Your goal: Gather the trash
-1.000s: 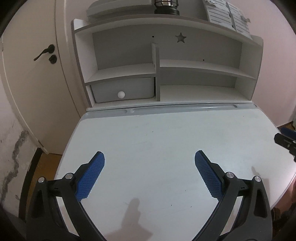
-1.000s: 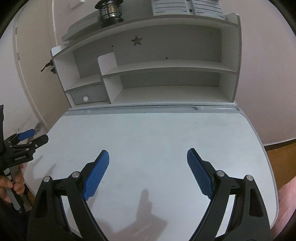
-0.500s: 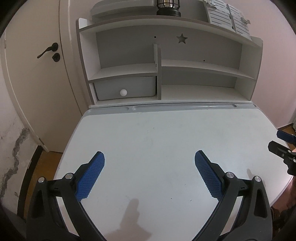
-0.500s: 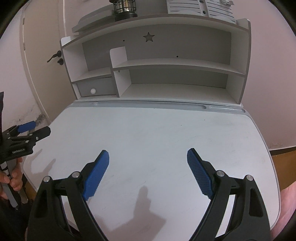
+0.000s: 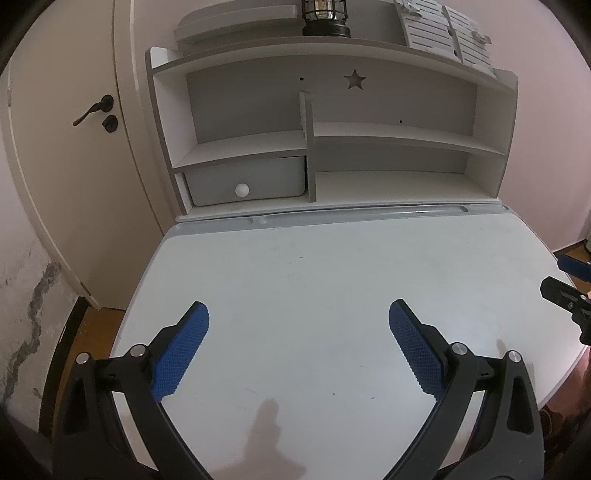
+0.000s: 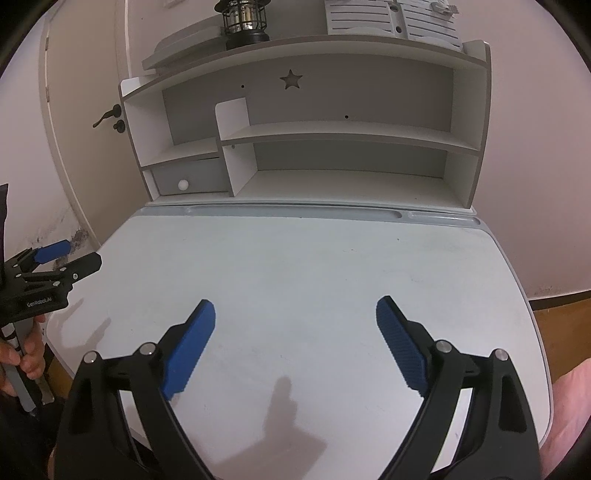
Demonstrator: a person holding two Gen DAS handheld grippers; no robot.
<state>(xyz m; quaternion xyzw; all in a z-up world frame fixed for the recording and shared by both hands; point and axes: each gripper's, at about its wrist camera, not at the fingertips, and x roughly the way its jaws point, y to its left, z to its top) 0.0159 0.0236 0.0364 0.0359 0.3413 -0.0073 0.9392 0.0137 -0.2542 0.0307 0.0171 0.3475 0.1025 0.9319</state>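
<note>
No trash shows in either view. My left gripper [image 5: 298, 306] hangs open over the near part of the white desk top [image 5: 332, 266], nothing between its blue pads [image 5: 181, 354]. My right gripper [image 6: 295, 302] is open over the same desk top [image 6: 303, 258], its jaws widening a little, with nothing between them. In the right wrist view the left gripper [image 6: 75, 254] appears at the left edge, held by a hand [image 6: 31, 354]. In the left wrist view the right gripper [image 5: 561, 275] pokes in at the right edge.
A white hutch [image 5: 332, 122] with shelves stands at the back of the desk, with a grey drawer [image 5: 243, 181] at its lower left. A black lantern [image 6: 243, 22] and grey slatted boxes [image 6: 388, 18] sit on top. A door [image 5: 55, 166] is at the left.
In the right wrist view the hutch has shifted slightly to the right and stands more upright. The left wrist view has barely changed. Both grippers stay open and empty.
</note>
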